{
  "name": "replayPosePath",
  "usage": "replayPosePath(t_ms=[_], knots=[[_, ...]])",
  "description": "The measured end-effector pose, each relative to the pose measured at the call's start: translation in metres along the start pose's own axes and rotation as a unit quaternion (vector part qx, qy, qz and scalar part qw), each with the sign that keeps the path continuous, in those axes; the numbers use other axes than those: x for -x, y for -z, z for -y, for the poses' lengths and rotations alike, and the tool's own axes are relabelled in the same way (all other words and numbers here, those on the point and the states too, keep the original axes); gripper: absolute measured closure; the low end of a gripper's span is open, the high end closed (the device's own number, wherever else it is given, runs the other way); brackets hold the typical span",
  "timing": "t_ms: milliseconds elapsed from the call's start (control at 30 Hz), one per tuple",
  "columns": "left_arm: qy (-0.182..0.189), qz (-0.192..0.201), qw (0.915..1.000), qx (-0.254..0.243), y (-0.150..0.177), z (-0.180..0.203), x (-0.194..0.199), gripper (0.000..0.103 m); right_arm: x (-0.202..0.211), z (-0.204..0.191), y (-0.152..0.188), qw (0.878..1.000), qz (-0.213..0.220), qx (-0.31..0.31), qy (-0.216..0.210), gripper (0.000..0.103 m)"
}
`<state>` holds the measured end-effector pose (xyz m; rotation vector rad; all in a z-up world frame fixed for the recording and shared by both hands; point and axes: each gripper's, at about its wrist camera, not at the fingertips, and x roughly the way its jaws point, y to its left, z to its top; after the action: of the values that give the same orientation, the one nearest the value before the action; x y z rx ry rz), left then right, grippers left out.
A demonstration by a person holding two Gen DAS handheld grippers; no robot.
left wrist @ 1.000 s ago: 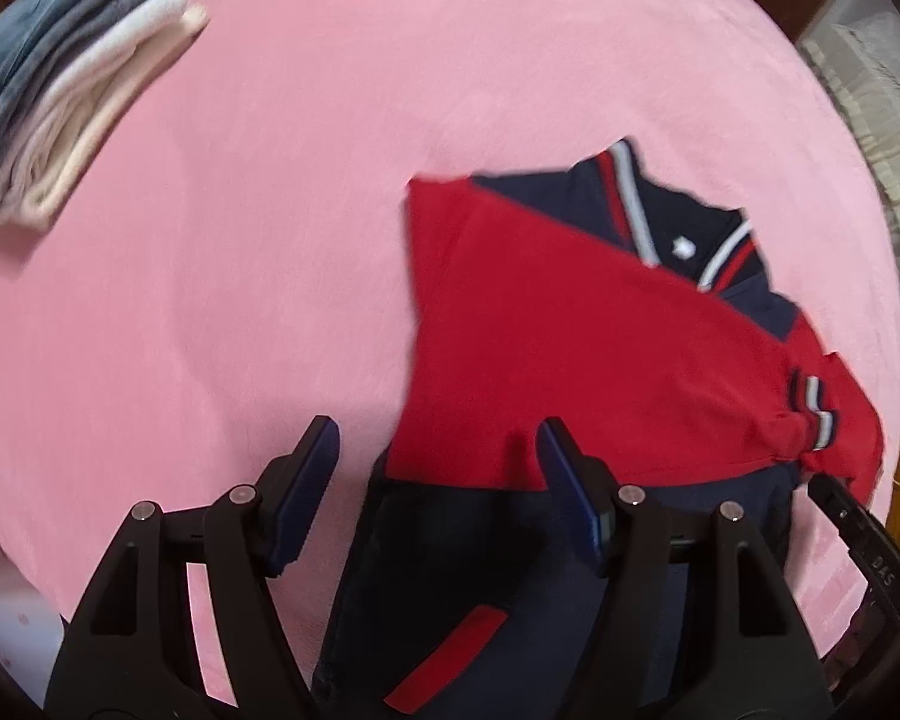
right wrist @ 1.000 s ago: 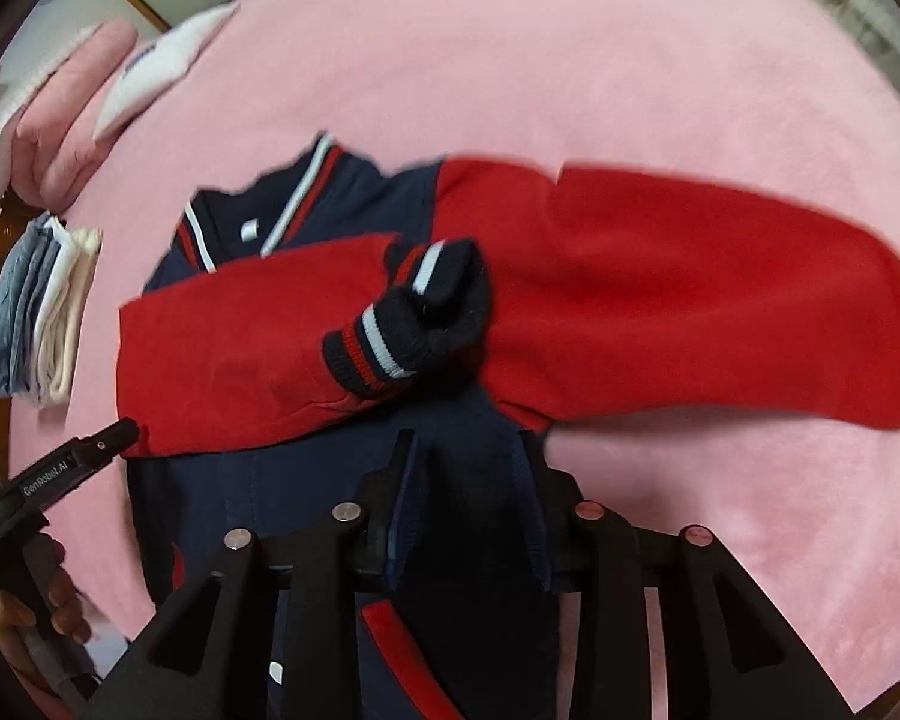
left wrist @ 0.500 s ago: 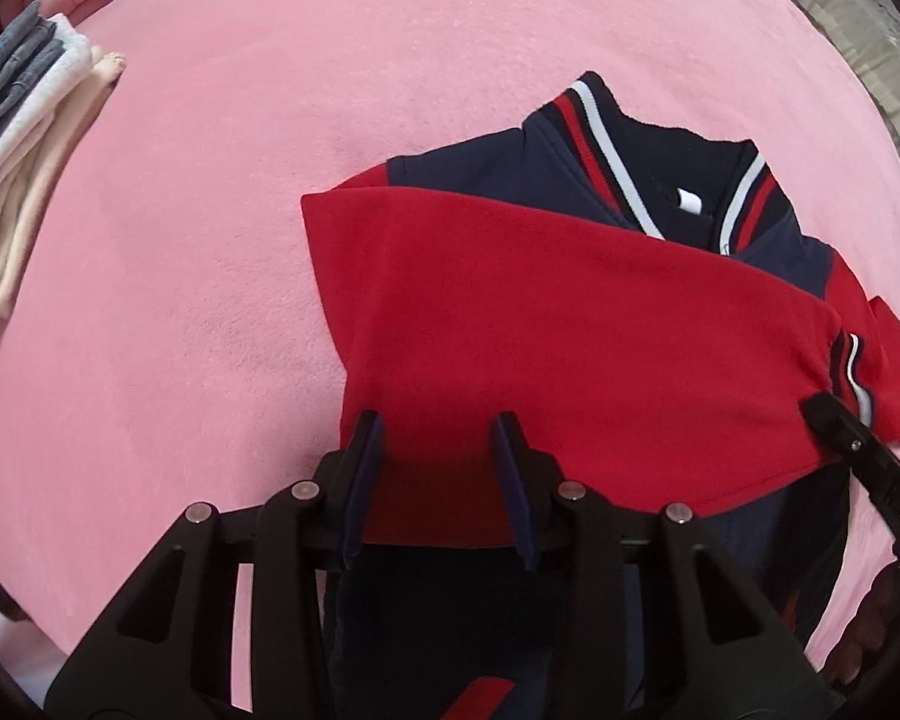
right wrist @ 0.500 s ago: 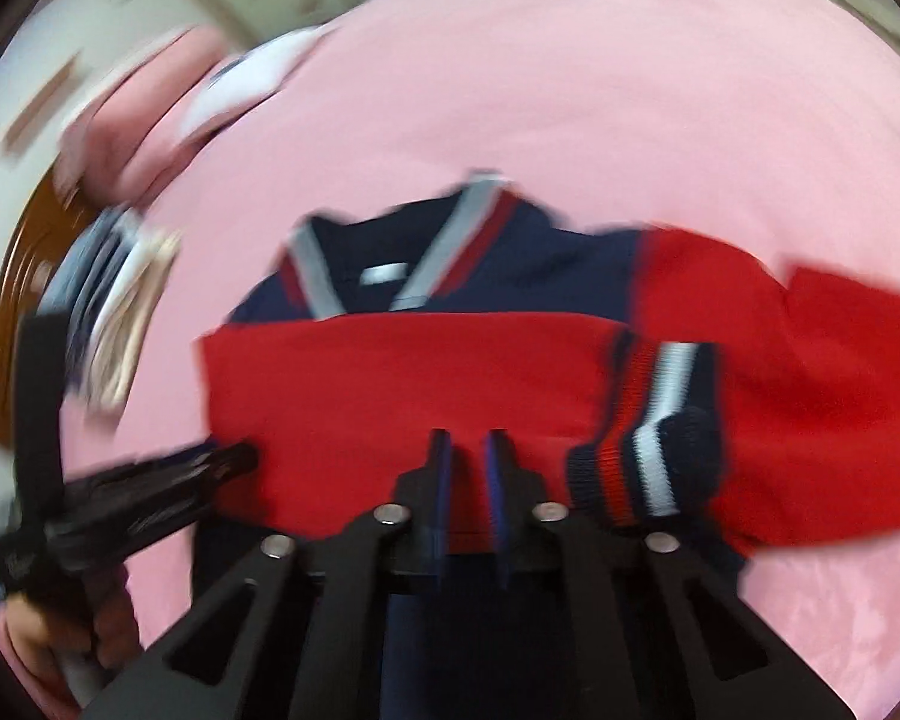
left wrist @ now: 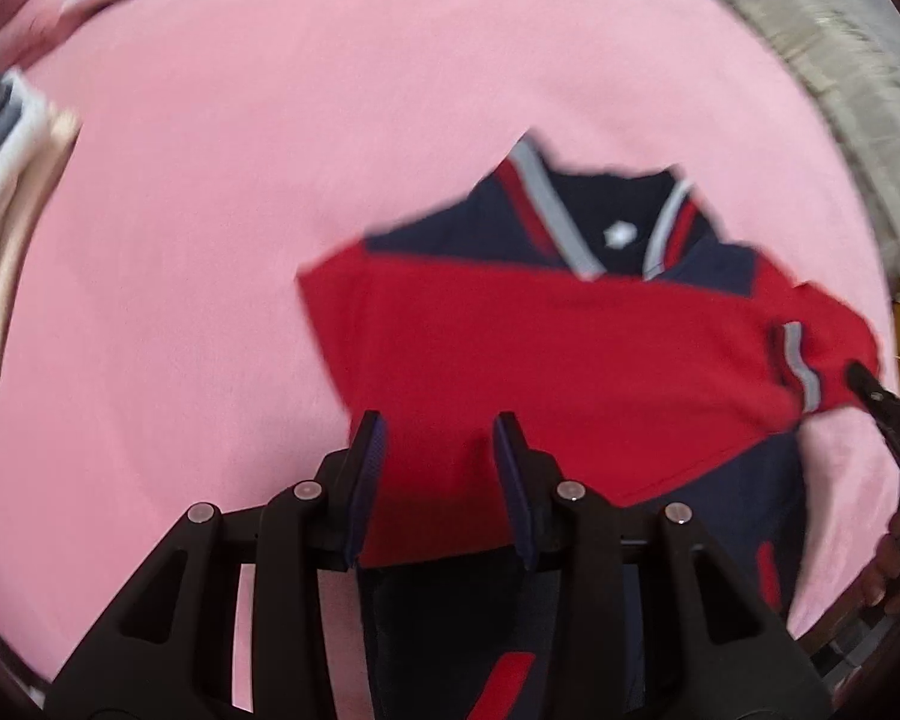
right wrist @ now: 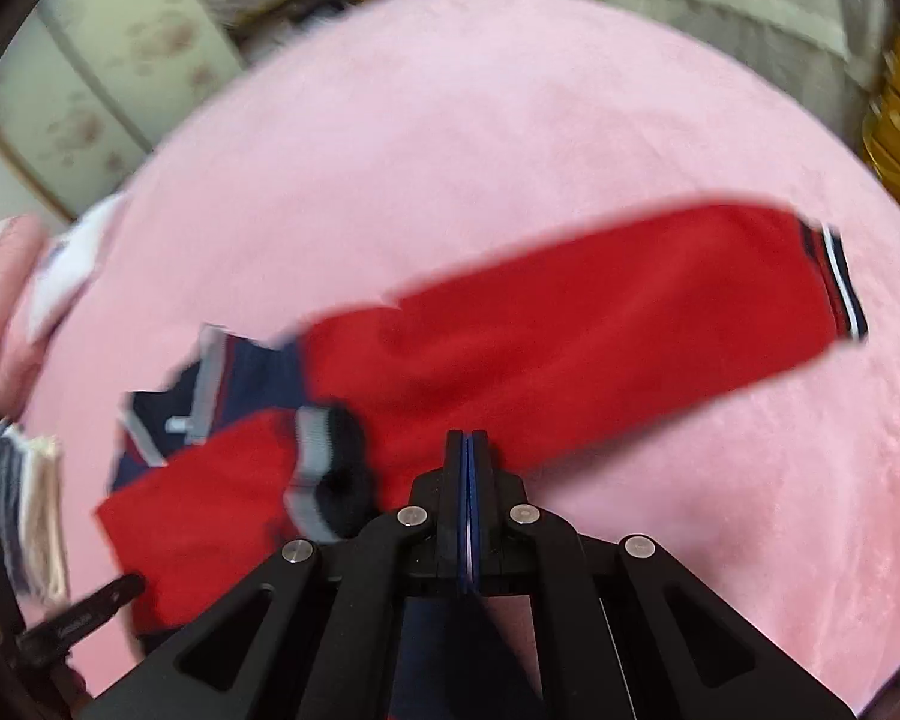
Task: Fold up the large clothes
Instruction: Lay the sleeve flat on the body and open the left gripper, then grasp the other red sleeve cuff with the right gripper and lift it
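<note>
Jacket (left wrist: 570, 360) lies on the pink bed (left wrist: 270, 180). Your left hand-held gripper (left wrist: 438, 468) is partly open astride its red sleeve; your right hand-held gripper (right wrist: 468, 450) is closed, apparently empty.

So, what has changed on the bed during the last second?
The right hand-held gripper swung right, toward the outstretched red sleeve, and its jaws went from parted to shut. The left hand-held gripper narrowed but stays open over the folded sleeve. The jacket and the clothes stack stayed put.
</note>
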<state>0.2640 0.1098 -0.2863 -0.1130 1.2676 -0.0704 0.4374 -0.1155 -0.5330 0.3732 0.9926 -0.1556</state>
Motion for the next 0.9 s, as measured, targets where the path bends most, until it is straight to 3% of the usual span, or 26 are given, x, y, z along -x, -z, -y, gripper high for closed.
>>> replayPosePath(t_ms=[167, 233, 300, 367, 500, 533, 600, 733, 800, 900], knots=[[-0.017, 0.005, 0.9998, -0.006, -0.018, 0.001, -0.012, 0.068, -0.033, -0.077, 0.011, 0.987, -0.041, 0.071, -0.136, 0.103], [-0.023, 0.0, 0.9997, -0.001, -0.018, -0.002, -0.026, 0.071, -0.067, -0.116, 0.028, 0.985, -0.049, 0.091, -0.135, 0.103], [-0.028, -0.002, 0.9996, 0.0, -0.018, -0.01, -0.034, 0.073, -0.112, -0.145, 0.04, 0.986, -0.064, 0.113, -0.108, 0.103], [-0.023, 0.01, 0.9997, 0.0, -0.016, -0.016, -0.033, 0.074, -0.111, -0.122, 0.043, 0.989, -0.058, 0.104, -0.089, 0.103], [-0.083, 0.032, 0.9957, 0.023, -0.012, -0.04, -0.026, 0.074, -0.12, -0.082, 0.033, 0.999, -0.025, 0.035, -0.032, 0.103], [-0.084, 0.03, 0.9955, 0.031, -0.011, -0.045, -0.025, 0.074, -0.125, -0.068, 0.032, 1.0, -0.017, 0.014, -0.017, 0.103], [-0.069, 0.024, 0.996, 0.05, -0.009, -0.056, -0.023, 0.074, -0.137, -0.047, 0.03, 0.997, -0.028, -0.028, -0.07, 0.103], [-0.105, 0.033, 0.9925, 0.054, -0.006, -0.042, -0.022, 0.074, -0.134, -0.038, 0.026, 1.0, 0.0, -0.015, -0.012, 0.1], [-0.132, 0.036, 0.9897, 0.044, -0.002, -0.032, -0.015, 0.074, -0.127, -0.022, 0.028, 0.998, 0.0, -0.057, -0.015, 0.099], [-0.136, 0.034, 0.9891, 0.046, 0.006, -0.007, -0.006, 0.074, -0.12, 0.007, 0.036, 0.991, -0.005, -0.131, -0.022, 0.092]])
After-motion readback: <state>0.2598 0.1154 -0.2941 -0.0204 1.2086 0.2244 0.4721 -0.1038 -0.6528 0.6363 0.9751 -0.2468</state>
